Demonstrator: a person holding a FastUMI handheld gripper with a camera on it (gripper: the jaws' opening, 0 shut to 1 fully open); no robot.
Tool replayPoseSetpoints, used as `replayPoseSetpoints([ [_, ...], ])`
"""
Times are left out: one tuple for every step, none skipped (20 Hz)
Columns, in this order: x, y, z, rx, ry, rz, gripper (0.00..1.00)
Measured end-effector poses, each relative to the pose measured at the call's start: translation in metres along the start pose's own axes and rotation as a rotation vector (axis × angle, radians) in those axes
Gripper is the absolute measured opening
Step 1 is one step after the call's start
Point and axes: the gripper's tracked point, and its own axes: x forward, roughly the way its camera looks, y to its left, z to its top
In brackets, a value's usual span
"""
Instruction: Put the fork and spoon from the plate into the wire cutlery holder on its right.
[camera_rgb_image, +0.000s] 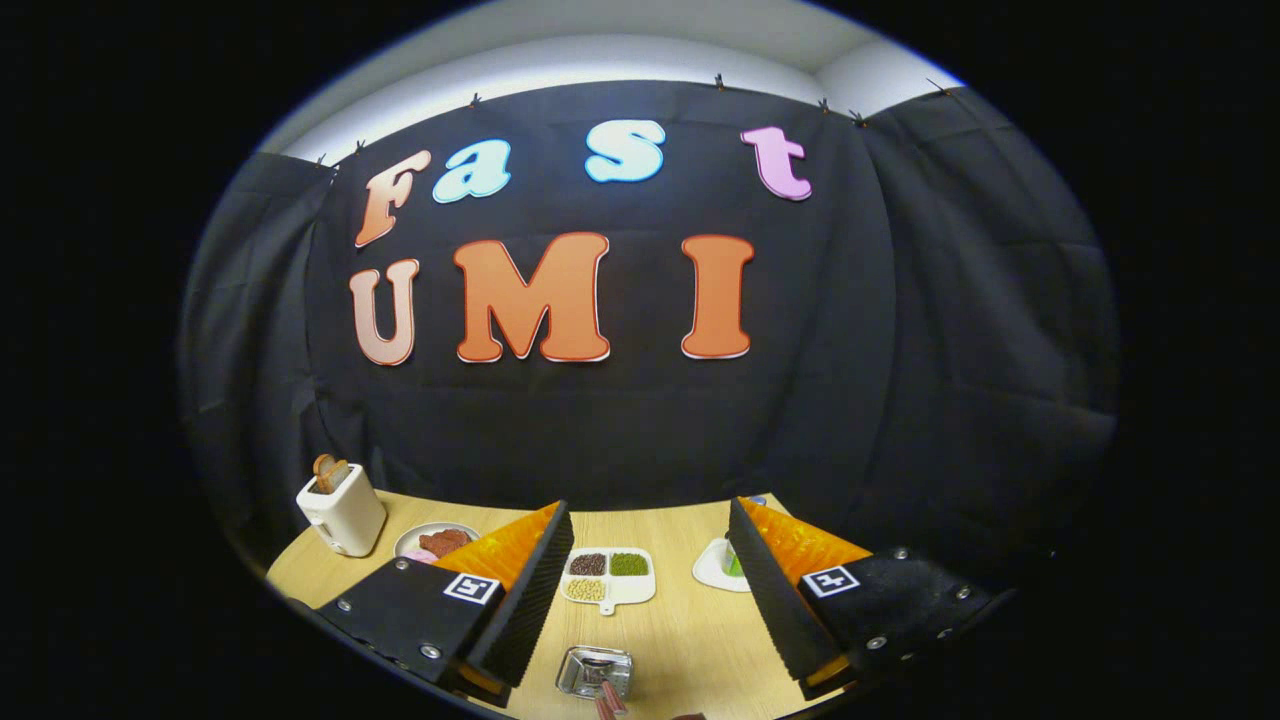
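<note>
Tongs (645, 575) released, spread wide above the wooden surface (690, 630). Wire cutlery holder (594, 671) sits low between them, near their base, with a reddish handle (610, 698) at it; which utensil, and its axis, cannot tell. Judged: cutlery stiff, light, slippery; grip mid-handle. Compartment dish (608, 578) lies ahead.

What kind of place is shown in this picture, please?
Probably a staged kitchen booth: a wooden table before black cloth, with a white toaster, a divided dish of grains, and the open gripper above them.
</note>
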Motion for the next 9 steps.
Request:
replayPoseSetpoints([
  [-0.002,-0.003,0.005,-0.026,-0.029,-0.018,0.94],
  [-0.002,-0.005,0.010,-0.049,-0.059,-0.030,0.94],
  [-0.004,-0.006,0.014,-0.066,-0.084,-0.042,0.94],
  [-0.005,-0.006,0.019,-0.074,-0.100,-0.046,0.94],
  [-0.009,-0.005,0.023,-0.073,-0.118,-0.051,0.94],
  [-0.011,-0.006,0.026,-0.067,-0.134,-0.056,0.94],
  [-0.012,-0.008,0.030,-0.058,-0.146,-0.064,0.94],
  [-0.013,-0.011,0.032,-0.047,-0.158,-0.066,0.94],
  [-0.013,-0.013,0.034,-0.038,-0.172,-0.069,0.93],
])
